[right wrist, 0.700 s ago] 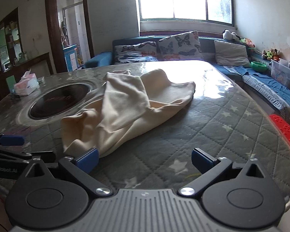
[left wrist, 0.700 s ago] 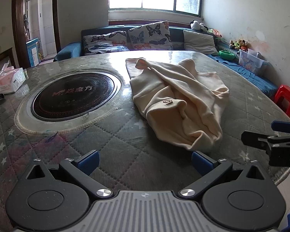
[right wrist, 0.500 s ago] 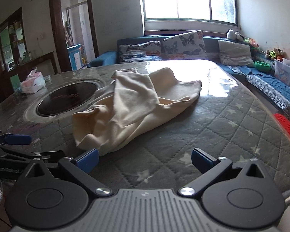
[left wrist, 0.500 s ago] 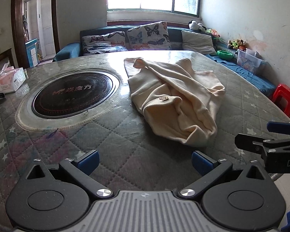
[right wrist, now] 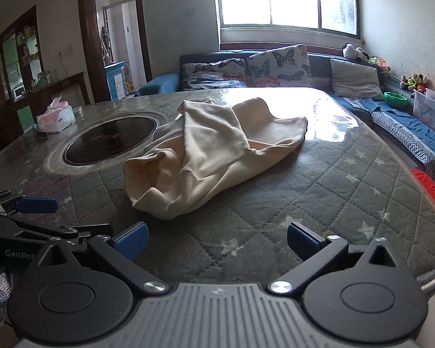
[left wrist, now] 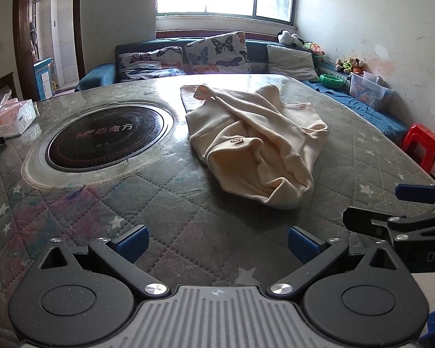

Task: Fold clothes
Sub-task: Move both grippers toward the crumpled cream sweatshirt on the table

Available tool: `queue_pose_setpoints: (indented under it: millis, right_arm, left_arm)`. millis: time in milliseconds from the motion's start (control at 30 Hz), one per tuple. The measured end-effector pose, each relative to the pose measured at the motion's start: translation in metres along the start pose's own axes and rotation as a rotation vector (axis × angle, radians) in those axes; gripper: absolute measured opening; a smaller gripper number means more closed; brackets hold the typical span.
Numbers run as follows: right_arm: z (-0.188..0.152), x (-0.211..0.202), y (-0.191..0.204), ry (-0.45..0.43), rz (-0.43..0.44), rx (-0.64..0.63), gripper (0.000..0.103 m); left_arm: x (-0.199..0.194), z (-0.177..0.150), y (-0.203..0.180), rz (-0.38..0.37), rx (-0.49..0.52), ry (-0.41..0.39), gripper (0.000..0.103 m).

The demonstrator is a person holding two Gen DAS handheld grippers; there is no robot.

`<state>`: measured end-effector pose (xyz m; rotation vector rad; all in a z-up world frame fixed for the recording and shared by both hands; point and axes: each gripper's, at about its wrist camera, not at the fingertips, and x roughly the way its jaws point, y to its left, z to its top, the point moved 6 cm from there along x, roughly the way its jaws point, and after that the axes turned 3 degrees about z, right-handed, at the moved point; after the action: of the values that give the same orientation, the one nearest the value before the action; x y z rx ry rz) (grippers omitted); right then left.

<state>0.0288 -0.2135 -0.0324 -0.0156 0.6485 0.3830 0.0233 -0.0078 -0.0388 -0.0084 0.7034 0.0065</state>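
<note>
1. Both grippers hung over the surface's near edge, the left gripper [left wrist: 217, 239] and the right gripper [right wrist: 217, 239] each with jaws spread wide and holding nothing.
2. Ahead of them, around mid-surface, the cream garment [left wrist: 258, 142] lay rumpled and bunched, touched by neither gripper.
3. By that look no fold was made; spreading flat and all folding remained.
</note>
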Motion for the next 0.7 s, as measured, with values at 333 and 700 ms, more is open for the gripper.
queue_pose_setpoints:
  millis: [333,700]
  right_arm:
    - [0.003,0.000,-0.004,0.009,0.015,0.001,0.103]
    - [0.008,0.010,-0.007,0.029,0.029,0.006,0.103]
  left_arm:
    - [0.005,0.001,0.004,0.017,-0.007,0.017,0.103]
    - [0.016,0.007,0.003,0.016,0.001,0.042,0.103]
